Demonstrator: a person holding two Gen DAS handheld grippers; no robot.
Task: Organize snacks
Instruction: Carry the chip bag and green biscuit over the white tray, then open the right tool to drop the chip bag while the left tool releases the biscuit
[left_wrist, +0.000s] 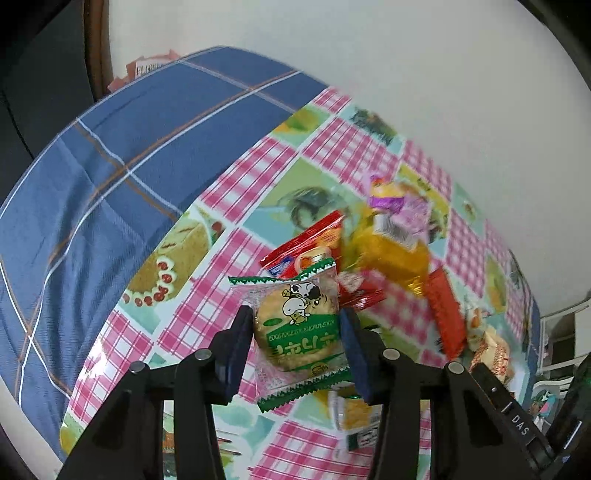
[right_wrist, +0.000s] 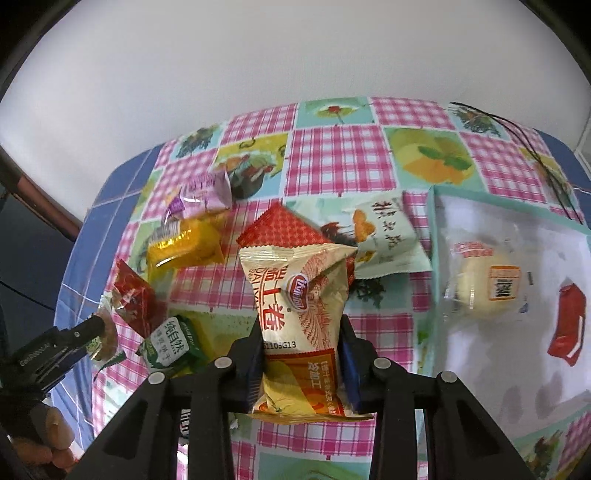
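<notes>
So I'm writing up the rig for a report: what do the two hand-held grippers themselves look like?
Both look alike. The left hand-held gripper and the right hand-held gripper have black angular linkage arms joined by round silver pins, ending in flat dark-blue finger pads. The left one carries small white lettering on its black body, seen from the right wrist camera.
</notes>
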